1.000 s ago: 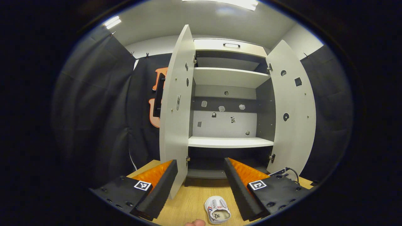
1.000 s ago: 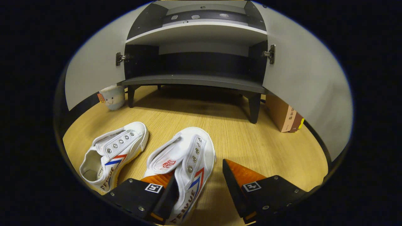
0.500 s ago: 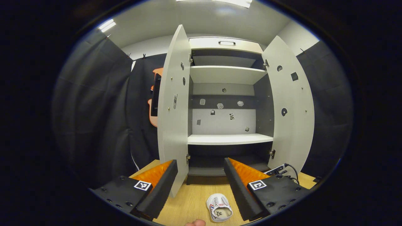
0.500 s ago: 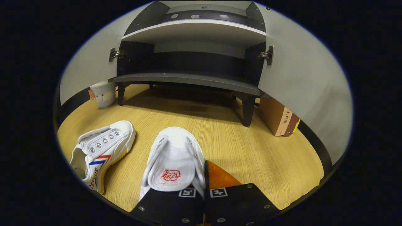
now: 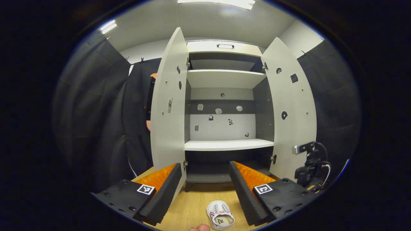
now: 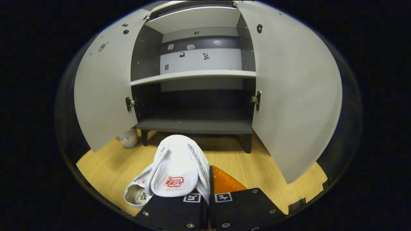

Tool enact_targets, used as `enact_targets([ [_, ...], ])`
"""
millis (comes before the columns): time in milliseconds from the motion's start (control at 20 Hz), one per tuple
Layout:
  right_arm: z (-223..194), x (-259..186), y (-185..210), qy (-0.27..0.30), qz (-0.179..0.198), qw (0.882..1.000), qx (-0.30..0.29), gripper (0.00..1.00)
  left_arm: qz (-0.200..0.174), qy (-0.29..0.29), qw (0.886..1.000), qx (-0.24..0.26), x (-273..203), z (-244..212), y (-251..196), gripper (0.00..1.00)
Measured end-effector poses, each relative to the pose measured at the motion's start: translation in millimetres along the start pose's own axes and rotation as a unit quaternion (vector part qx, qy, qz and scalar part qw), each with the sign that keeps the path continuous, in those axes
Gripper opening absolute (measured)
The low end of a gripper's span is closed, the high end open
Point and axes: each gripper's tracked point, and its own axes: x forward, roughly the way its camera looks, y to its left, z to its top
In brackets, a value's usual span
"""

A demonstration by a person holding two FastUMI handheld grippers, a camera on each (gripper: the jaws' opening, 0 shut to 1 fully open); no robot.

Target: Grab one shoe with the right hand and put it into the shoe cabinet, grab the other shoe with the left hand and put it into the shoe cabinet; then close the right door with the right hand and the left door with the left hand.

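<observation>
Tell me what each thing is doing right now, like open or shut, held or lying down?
Left door: open.
Right door: open.
Shoe cabinet: shelves bare, no shoe inside yet.
Held shoe: pinched in the right tongs, lifted, toe toward the cabinet.
Other shoe: lying on the wooden floor.
Left tongs: open, holding nothing.
Small plush: sitting on the floor beside the cabinet leg.

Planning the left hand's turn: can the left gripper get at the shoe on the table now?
Probably yes: the left gripper is open, and the shoe lies on the table below it with nothing between.
</observation>
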Motion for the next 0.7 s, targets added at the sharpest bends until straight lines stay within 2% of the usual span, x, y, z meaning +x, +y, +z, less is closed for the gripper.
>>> enact_targets([
  [100, 62.1, -2.7, 12.5, -0.038, 0.000, 0.999, -0.021, 0.06, -0.009, -0.004, 1.000, -0.006, -0.5, -1.1, -5.0, 0.96],
  [200, 115.0, 2.2, 13.4, -0.050, -0.028, 0.997, -0.044, 0.07, -0.016, -0.006, 1.000, -0.012, -0.8, -2.1, -7.9, 0.96],
  [300, 174.9, 21.5, 14.3, -0.069, -0.036, 0.996, -0.038, 0.06, -0.020, -0.008, 1.000, -0.020, -2.5, -1.8, -8.3, 0.96],
  [550, 293.5, 100.5, -5.3, -0.101, -0.086, 0.990, -0.046, 0.07, -0.022, -0.007, 1.000, -0.020, -8.4, -3.2, -4.3, 0.96],
  [700, 327.7, 164.8, -20.7, -0.091, -0.121, 0.988, -0.039, 0.07, -0.018, -0.004, 1.000, -0.015, -8.2, -3.5, 0.6, 0.97],
])
